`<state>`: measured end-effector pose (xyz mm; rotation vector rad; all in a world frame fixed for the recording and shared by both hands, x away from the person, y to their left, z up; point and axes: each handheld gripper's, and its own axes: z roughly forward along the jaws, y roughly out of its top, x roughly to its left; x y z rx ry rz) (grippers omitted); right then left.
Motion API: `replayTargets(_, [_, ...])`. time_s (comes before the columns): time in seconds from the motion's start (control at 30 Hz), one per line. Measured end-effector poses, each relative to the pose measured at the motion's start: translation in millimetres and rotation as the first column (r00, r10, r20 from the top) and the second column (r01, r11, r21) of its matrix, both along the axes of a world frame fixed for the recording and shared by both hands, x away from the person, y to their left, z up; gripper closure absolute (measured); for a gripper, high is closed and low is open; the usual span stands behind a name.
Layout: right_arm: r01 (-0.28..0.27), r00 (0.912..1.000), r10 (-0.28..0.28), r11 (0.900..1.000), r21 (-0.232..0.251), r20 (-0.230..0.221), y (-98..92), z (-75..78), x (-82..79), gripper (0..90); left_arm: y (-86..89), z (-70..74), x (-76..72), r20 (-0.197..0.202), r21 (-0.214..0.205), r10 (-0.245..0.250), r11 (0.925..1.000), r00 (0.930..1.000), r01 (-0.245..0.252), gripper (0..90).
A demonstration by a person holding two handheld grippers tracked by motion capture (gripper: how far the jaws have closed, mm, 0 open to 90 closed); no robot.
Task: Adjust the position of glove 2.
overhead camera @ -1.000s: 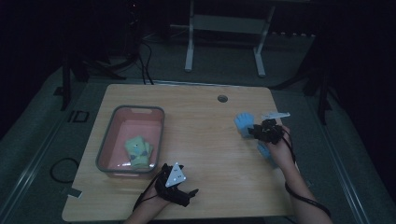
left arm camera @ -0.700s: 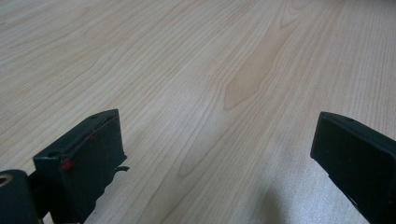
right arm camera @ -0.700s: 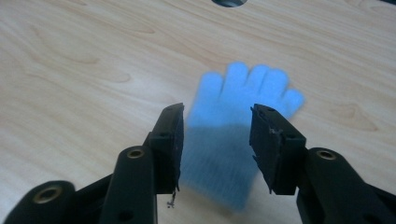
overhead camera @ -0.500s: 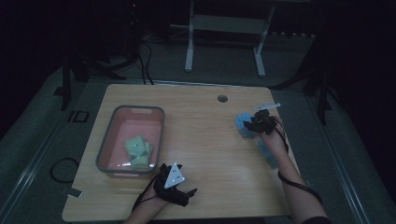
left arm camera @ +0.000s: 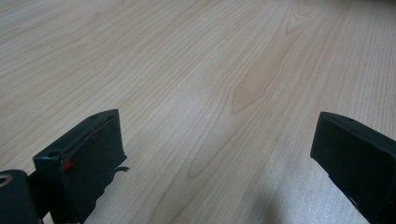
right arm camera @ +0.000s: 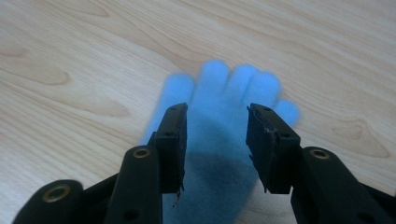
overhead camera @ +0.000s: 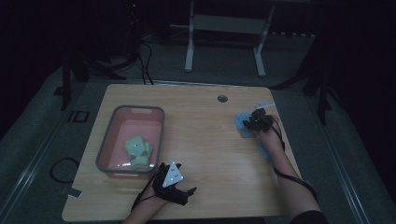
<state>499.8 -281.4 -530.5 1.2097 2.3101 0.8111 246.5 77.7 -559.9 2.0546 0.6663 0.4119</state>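
A light blue glove (right arm camera: 219, 93) lies flat on the wooden table (right arm camera: 70, 42), fingers pointing away from the right gripper view's camera. My right gripper (right arm camera: 217, 114) hovers low over its palm; the jaws have just been closing and stand a little apart, the glove showing between them without being pinched. From above, the right gripper (overhead camera: 256, 122) sits over the glove (overhead camera: 242, 124) at the table's right side. My left gripper (overhead camera: 183, 192) rests near the front edge, its jaws wide apart (left arm camera: 217, 135) over bare wood with nothing between them.
A grey-rimmed pink bin (overhead camera: 161, 126) at the left holds folded green and yellow cloths (overhead camera: 137, 149). Another pale blue piece (overhead camera: 264, 150) lies beside the right forearm. A round cable hole (overhead camera: 222, 98) is near the far edge. A metal stand (overhead camera: 224, 28) is behind the table.
The right hand has moved left and slightly down, bringing its gripper over the blue glove. The left gripper has stayed put.
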Motion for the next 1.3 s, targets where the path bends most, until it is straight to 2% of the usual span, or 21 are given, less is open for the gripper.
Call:
replayTargets(0.1, [0.004, 0.9995, -0.004, 0.9999, -0.011, -0.031, -0.5, -8.4, 2.6, 58.0, -0.4, -0.3, -0.5, 0.001, 0.004, -0.002, 1.0, 1.0, 0.002, 2.8])
replayTargets(0.2, [0.014, 0.9991, -0.014, 0.9999, 0.002, -0.04, 0.3, -10.6, 2.3, 63.2, -0.6, 0.1, -0.9, 0.005, 0.005, -0.002, 1.0, 1.0, 0.002, 2.9])
replayTargets(0.27, [0.013, 0.9995, -0.013, 0.9999, 0.002, -0.029, 1.8, -11.8, 0.9, 66.3, -0.7, 0.0, -1.1, 0.005, 0.003, -0.002, 1.0, 1.0, 0.002, 2.8])
replayTargets(0.37, [0.026, 0.9993, -0.025, 0.9994, 0.025, -0.029, 2.0, -12.9, -0.7, 73.5, -0.7, -0.3, -1.6, 0.007, 0.003, -0.003, 1.0, 1.0, 0.003, 2.8])
replayTargets(0.47, [0.038, 0.999, -0.038, 0.999, 0.022, -0.024, 4.5, -13.0, -2.8, 79.9, -0.2, -0.4, -1.3, 0.008, 0.002, 0.0, 1.0, 1.0, 0.0, 2.8])
replayTargets(0.6, [0.072, 0.9966, -0.071, 0.9965, 0.042, -0.042, 5.7, -12.0, -3.2, 81.8, -0.4, -1.0, -1.2, 0.006, 0.006, 0.0, 1.0, 1.0, 0.0, 2.9])
replayTargets(0.77, [0.078, 0.9957, -0.076, 0.9961, 0.041, -0.054, 6.5, -9.3, -4.4, 84.1, -1.5, -2.0, -1.3, 0.006, 0.017, -0.001, 0.9999, 1.0, 0.001, 2.8])
replayTargets(0.87, [0.078, 0.9951, -0.074, 0.9946, 0.068, -0.065, 7.7, -2.9, -8.3, 86.1, -0.8, -2.0, -1.0, 0.003, 0.008, 0.001, 1.0, 1.0, -0.001, 2.9])
replayTargets(1.03, [0.072, 0.9968, -0.067, 0.9894, 0.126, -0.044, 15.2, 14.0, -21.2, 87.0, -1.9, -2.6, -1.1, 0.003, 0.013, -0.002, 0.9999, 1.0, 0.002, 2.9])
replayTargets(1.17, [0.063, 0.9977, -0.059, 0.9866, 0.15, -0.032, 23.5, 24.1, -31.1, 87.2, -1.7, -2.5, -1.1, 0.003, 0.014, -0.001, 0.9999, 1.0, 0.001, 2.9])
replayTargets(1.3, [0.045, 0.999, -0.044, 0.987, 0.154, -0.014, 36.4, 34.6, -45.6, 87.3, -1.0, -2.1, -0.8, 0.004, 0.01, 0.003, 0.9999, 1.0, -0.003, 2.9])
